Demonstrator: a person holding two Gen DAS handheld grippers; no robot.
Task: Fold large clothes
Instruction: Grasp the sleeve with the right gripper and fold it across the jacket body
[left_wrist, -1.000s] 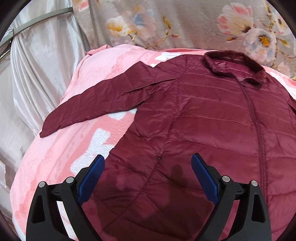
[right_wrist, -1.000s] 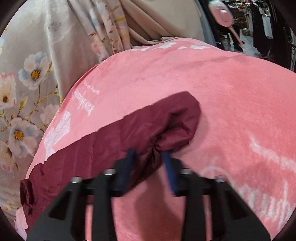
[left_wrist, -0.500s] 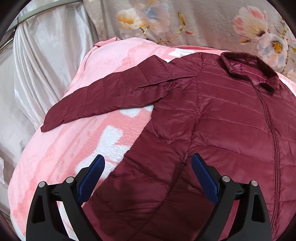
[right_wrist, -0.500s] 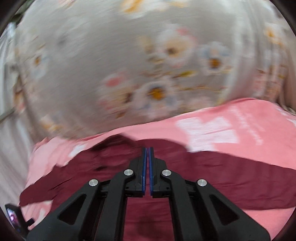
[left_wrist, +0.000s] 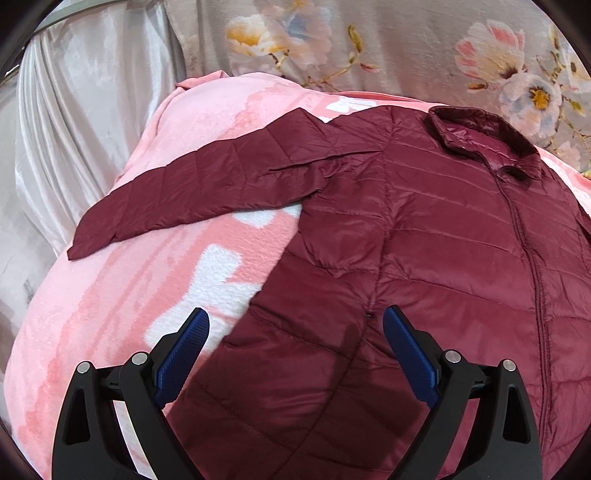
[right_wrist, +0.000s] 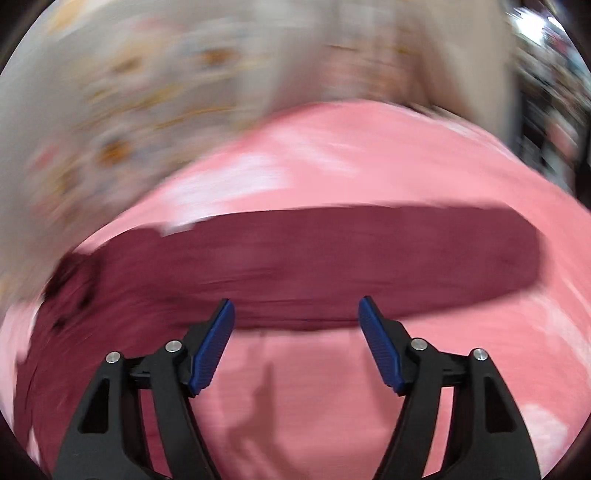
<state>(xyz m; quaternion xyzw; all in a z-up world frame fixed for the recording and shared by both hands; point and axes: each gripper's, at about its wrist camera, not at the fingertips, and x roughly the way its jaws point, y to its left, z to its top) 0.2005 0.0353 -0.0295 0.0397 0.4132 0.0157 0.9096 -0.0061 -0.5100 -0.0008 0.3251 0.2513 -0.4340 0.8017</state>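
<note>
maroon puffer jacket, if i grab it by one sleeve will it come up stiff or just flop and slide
Probably flop: the maroon puffer jacket lies flat, its sleeve creased at the armpit. The glossy quilted shell looks slippery, so it may slide over the pink blanket. The thin padding suggests it is light for its size.

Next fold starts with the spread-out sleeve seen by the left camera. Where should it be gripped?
Take the sleeve at its cuff, coming in from the blanket side. The cuff is its free flat end, with the open left gripper nearest.
</note>
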